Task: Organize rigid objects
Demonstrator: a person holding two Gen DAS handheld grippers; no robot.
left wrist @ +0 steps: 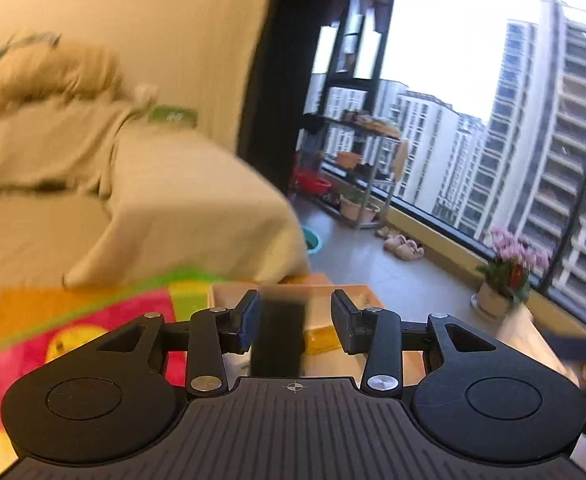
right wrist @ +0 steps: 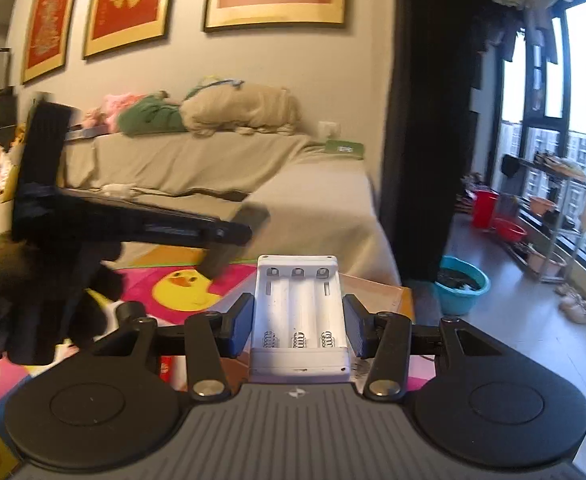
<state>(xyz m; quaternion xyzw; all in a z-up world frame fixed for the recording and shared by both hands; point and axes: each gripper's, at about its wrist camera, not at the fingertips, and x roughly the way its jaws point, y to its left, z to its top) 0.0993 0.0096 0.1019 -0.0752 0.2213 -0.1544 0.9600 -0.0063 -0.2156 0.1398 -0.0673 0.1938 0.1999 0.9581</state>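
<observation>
battery holder (right wrist: 301, 312), white, sits clamped in my right gripper (right wrist: 298, 326) above the desk (right wrist: 377, 286) while my left gripper (left wrist: 295, 320) pinches a dark block (left wrist: 281, 332); i should carry both level to the wooden box (left wrist: 357, 294).

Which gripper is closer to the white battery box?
Right. The right gripper has the white battery box between its fingers. The left gripper is off to the picture's left of it, carrying a dark block.
</observation>
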